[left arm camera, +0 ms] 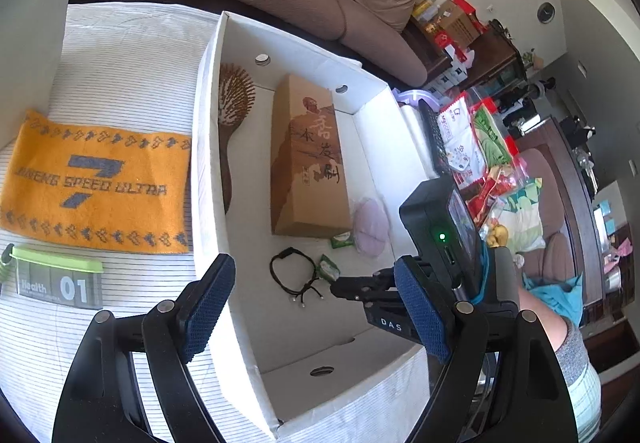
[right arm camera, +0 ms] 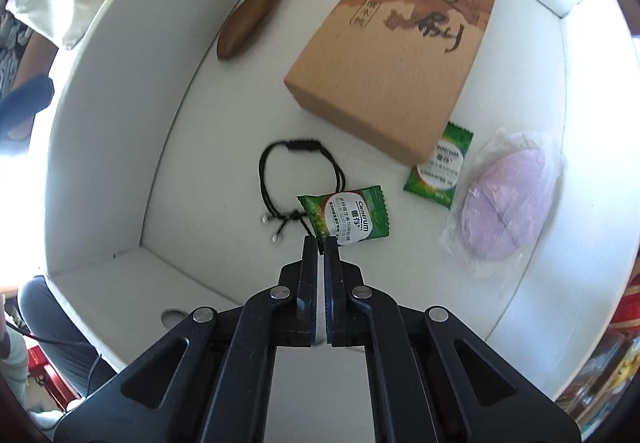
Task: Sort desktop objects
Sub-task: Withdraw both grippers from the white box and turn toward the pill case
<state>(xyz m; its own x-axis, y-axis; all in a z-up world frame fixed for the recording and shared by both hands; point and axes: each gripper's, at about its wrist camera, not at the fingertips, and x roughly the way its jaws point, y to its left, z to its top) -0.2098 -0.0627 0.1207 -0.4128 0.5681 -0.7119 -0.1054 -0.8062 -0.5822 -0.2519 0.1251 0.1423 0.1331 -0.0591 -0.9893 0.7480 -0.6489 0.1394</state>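
- Right tool [right arm camera: 320, 243]: jaws pressed together over the white box [right arm camera: 120, 147], apparently pinching the black bracelet's [right arm camera: 280, 179] cord beside a green sachet [right arm camera: 352, 217].
- Left tool [left arm camera: 316, 303]: wide apart, empty, above the box wall.

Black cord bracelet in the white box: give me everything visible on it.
The black cord bracelet is a thin double-strand loop with a knotted slider bar at the top and loose tails ending in small pale beads. It looks like braided string. It lies flat on the floor of the white box, apart from the brown carton. Its tail end meets a green sachet, which seems to overlap it.
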